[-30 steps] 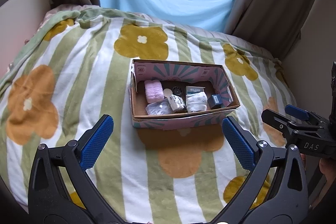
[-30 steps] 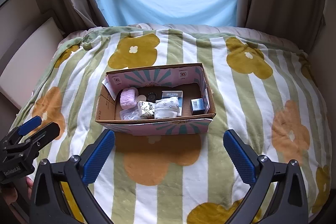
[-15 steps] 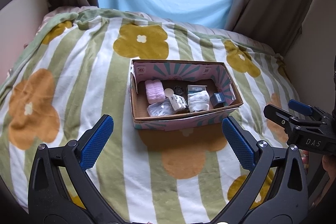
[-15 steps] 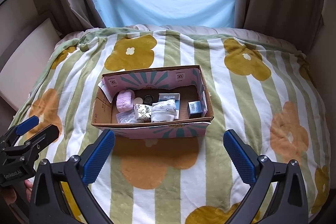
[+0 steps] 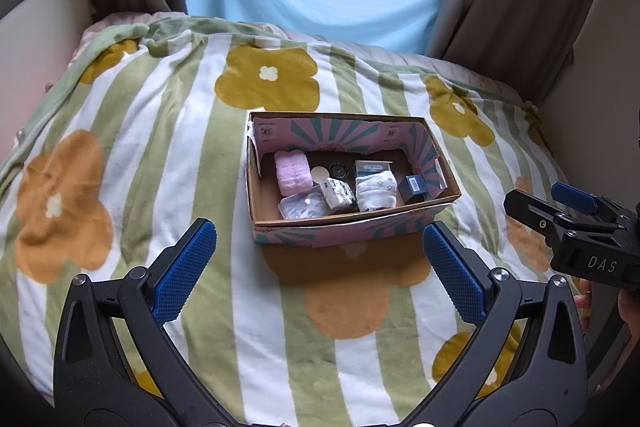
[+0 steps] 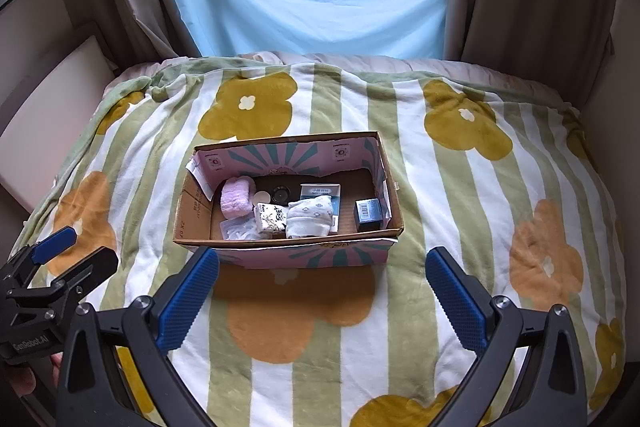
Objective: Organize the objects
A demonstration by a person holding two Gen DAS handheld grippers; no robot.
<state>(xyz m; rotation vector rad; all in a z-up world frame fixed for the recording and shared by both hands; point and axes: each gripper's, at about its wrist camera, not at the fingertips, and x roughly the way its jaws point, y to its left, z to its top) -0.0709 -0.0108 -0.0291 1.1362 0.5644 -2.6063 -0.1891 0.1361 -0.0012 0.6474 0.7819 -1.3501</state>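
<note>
Two grippers hover with jaws wide and empty: left gripper (image 5: 320,259) and right gripper (image 6: 322,287), each just short of the cardboard box (image 5: 340,227) at 12 o'clock on the bed (image 5: 120,147). The soft blanket could let the box tip if a wall is nudged. Since a second ago, both have drawn slightly nearer.

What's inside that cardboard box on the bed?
The cardboard box holds a pink towel, clear bag, patterned packet, white rolled cloth, and dark blue carton. The cloth partly covers a pale box.
</note>
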